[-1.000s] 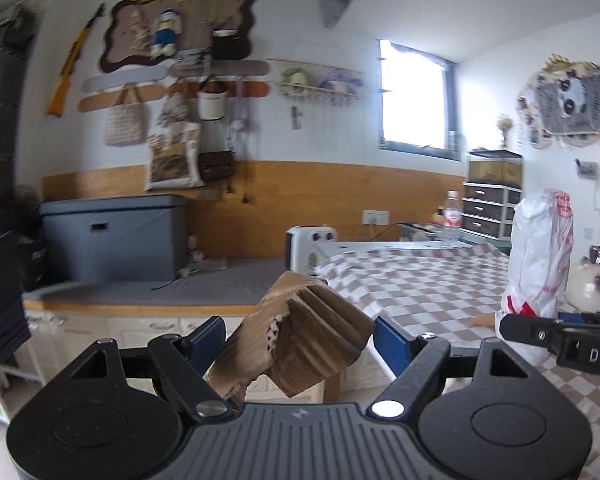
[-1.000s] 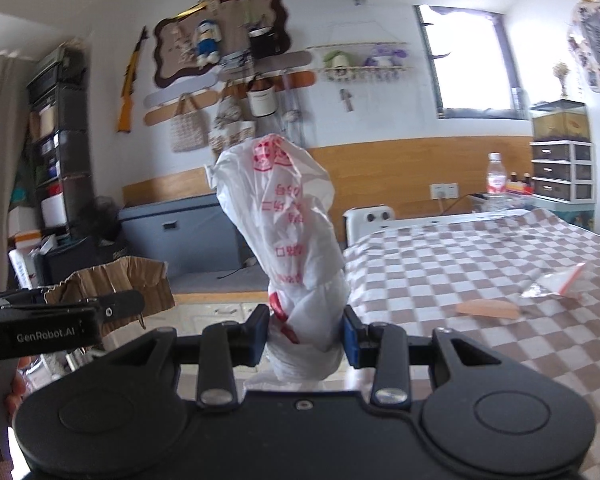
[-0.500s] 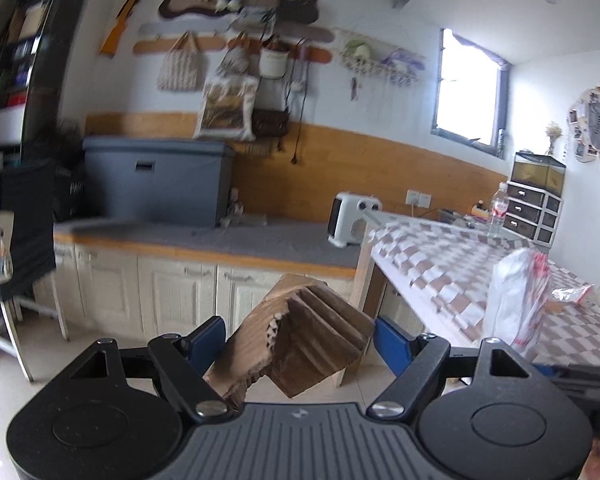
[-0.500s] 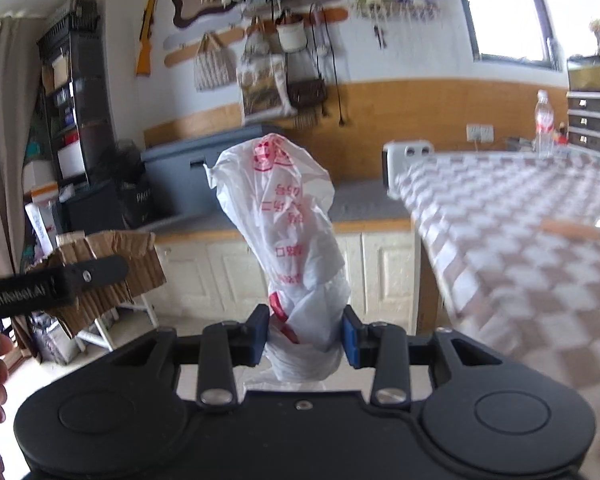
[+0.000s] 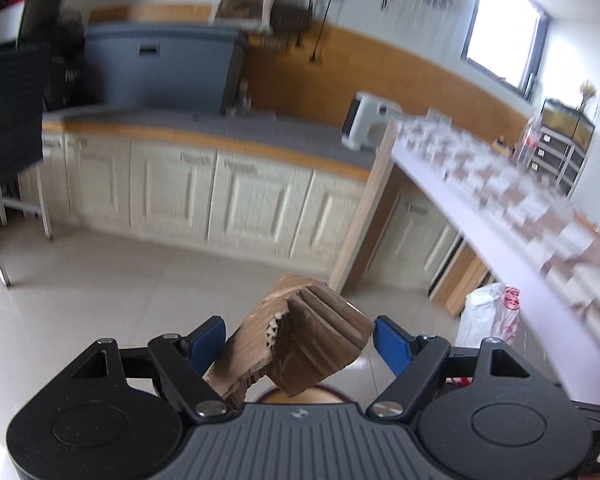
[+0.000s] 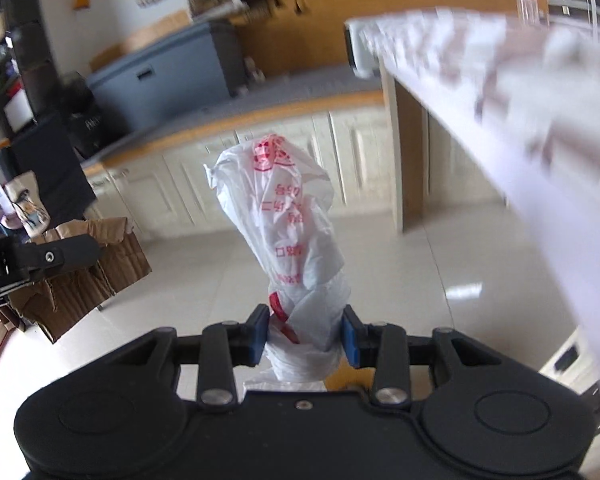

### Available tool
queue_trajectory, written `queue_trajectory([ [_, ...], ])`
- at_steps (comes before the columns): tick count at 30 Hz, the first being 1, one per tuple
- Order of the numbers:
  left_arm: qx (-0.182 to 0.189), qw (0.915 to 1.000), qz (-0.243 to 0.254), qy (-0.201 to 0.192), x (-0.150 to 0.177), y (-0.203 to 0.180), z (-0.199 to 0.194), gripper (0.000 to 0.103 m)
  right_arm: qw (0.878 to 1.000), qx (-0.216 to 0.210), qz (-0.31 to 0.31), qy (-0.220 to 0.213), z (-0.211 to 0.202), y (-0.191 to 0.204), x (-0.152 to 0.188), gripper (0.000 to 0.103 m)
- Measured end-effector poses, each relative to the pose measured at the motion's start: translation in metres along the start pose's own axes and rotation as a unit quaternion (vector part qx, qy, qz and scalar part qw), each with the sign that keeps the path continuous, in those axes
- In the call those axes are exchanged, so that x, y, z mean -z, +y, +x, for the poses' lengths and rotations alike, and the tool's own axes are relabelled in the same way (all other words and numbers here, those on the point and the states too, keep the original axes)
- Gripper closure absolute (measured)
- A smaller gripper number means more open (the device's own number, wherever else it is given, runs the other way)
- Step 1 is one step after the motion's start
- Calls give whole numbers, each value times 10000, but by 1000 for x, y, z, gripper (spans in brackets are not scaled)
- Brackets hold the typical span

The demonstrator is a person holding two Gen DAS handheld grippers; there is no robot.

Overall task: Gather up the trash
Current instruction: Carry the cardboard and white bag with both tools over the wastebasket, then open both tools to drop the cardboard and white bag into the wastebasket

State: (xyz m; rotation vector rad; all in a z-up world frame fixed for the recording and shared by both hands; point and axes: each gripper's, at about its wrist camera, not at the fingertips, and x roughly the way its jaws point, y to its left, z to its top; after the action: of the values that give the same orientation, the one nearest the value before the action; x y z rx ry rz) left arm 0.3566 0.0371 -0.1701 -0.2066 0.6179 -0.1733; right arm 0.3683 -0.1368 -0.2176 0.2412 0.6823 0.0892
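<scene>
Left wrist view: left gripper [image 5: 298,340] grasps a torn piece of cardboard [image 5: 308,344] between its fingers [image 5: 206,340], floor beyond. Right wrist view: right gripper [image 6: 303,338] is clenched on a white plastic bag [image 6: 284,236], which stands up past its fingers [image 6: 350,336]. Step in hand, as judged: carrying both pieces of trash to a drop point. Next move calls for finding a bin and releasing over it. No bin is clearly visible; only a rounded rim shows below the cardboard. Motion blur smears the desk [image 6: 500,92] and cabinets.
</scene>
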Motion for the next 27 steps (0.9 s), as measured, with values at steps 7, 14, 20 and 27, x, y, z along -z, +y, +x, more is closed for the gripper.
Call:
queue_trajectory([
  [7,-30,9971,-112,753,40,11,69,22,9972,197,346,641,65,-23,27,65],
  [14,-27,9902,-160,1390,71,21,125,22,9888,340,896,1148,125,-49,52,64],
  [20,-36,9842,-217,1757,89,31,159,22,9811,474,1089,1530,176,-61,64,64],
  [27,-76,9779,-327,2064,106,40,187,22,9809,529,426,1825,220,-56,65,63],
])
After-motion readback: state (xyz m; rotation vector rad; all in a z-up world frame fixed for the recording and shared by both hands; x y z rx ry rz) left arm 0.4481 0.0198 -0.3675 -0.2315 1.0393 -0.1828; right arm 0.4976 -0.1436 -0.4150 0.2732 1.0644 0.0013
